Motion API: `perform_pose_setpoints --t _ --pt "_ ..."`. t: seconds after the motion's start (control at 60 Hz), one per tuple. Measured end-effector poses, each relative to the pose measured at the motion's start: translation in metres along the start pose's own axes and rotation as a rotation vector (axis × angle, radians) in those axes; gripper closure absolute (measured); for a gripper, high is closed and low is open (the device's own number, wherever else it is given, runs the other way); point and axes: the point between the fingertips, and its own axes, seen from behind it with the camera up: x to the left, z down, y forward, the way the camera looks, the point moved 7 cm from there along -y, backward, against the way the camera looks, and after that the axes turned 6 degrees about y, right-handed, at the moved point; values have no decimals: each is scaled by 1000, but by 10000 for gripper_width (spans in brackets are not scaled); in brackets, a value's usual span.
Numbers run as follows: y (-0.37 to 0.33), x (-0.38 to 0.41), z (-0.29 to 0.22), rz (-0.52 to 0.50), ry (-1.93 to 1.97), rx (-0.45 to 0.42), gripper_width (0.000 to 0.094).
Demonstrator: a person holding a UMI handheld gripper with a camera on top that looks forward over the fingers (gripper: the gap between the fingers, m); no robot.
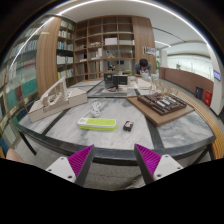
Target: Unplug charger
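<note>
A flat white and light-green power strip point(97, 123) lies on the grey marbled table point(70, 135), beyond my fingers and a little to the left. A small black block point(127, 125), which may be the charger, sits right next to the strip's right end; I cannot tell whether it is plugged in. My gripper point(113, 160) is open and empty, well short of both, above the table's near edge. Its magenta pads point(78, 160) stand wide apart with nothing between them.
A wooden tray point(160, 103) with dark items lies at the right of the table. A pale wooden model point(50, 100) stands at the left. More items point(112, 88) sit at the far end. Bookshelves point(105, 45) line the back wall, with a person point(143, 68) near them.
</note>
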Motion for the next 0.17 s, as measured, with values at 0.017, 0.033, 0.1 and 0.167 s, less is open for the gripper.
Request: perform_pose_setpoints --t 0.017,0.033,0.1,0.167 --pt "-1 -1 -1 0 -2 -4 105" --pt "-1 -2 -1 2 -4 -6 103" --pt "-1 -7 1 11 -30 -3 108" --pt "4 -13 1 7 -20 -3 106"
